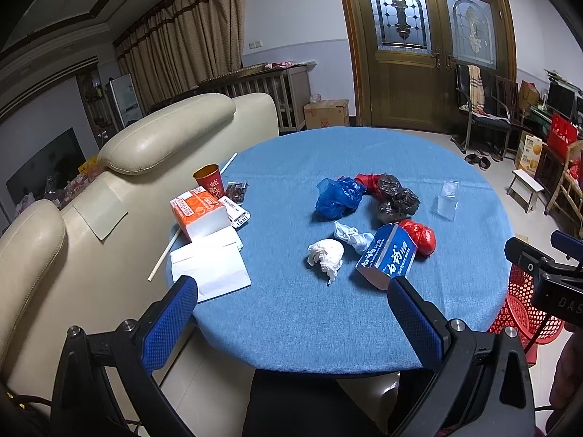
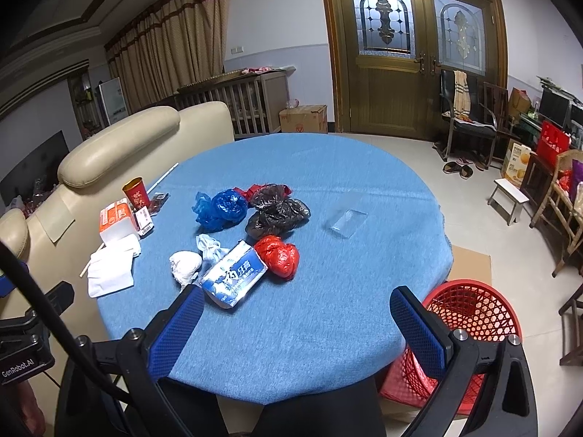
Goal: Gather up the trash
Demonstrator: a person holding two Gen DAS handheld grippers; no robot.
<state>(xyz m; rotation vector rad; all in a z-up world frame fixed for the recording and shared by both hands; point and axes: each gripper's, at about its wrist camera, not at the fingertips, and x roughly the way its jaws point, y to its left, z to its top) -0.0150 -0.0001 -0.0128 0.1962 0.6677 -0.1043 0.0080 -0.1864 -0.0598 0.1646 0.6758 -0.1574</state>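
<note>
Trash lies bunched mid-table on the blue cloth: a blue plastic bag (image 1: 339, 196) (image 2: 220, 207), black bags (image 1: 395, 195) (image 2: 277, 213), a red bag (image 1: 419, 236) (image 2: 278, 255), a second red bag (image 1: 368, 181) behind the black ones, white crumpled tissue (image 1: 326, 255) (image 2: 186, 264), a knotted white bag (image 1: 351, 235) (image 2: 209, 247) and a blue toothpaste box (image 1: 386, 256) (image 2: 235, 273). My left gripper (image 1: 291, 309) hangs open over the near table edge. My right gripper (image 2: 297, 320) is open too, just short of the toothpaste box. A red mesh basket (image 2: 470, 324) (image 1: 517, 302) stands on the floor at the right.
At the table's left sit an orange-white carton (image 1: 198, 213), a red cup (image 1: 208, 179), white paper (image 1: 213, 266), a chopstick-like stick (image 1: 164, 255). A clear plastic box (image 1: 448, 198) (image 2: 348, 222) lies right of the trash. A cream sofa (image 1: 120, 182) adjoins the round table (image 2: 328, 327).
</note>
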